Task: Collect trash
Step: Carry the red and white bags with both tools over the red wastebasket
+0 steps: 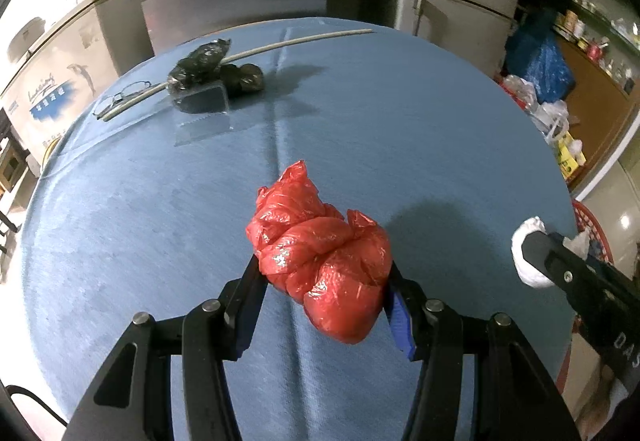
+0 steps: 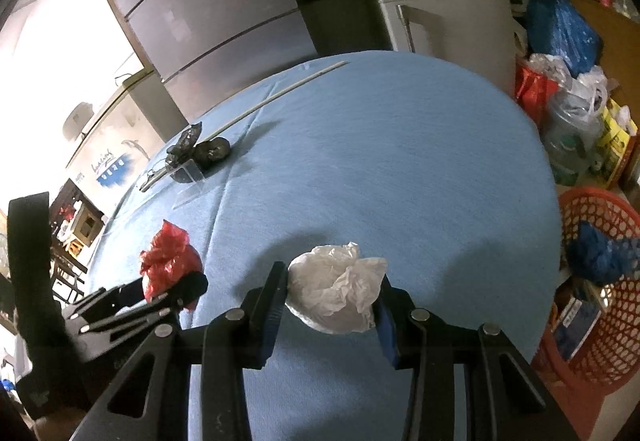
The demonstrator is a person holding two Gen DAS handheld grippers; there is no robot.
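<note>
Left tongs (image 1: pixel 322 281) clamp red bag (image 1: pixel 320 261) | right tongs (image 2: pixel 334 291) clamp white wad (image 2: pixel 336 289) — basket (image 2: pixel 600 281) right view only

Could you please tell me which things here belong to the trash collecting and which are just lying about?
Job:
red bag, in left gripper
white bag, in right gripper
black bags
red basket

Lying about:
glasses
white rod
clear stand

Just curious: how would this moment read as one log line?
left tongs: shut on red bag | right tongs: shut on white bag | red basket: right of table
</note>
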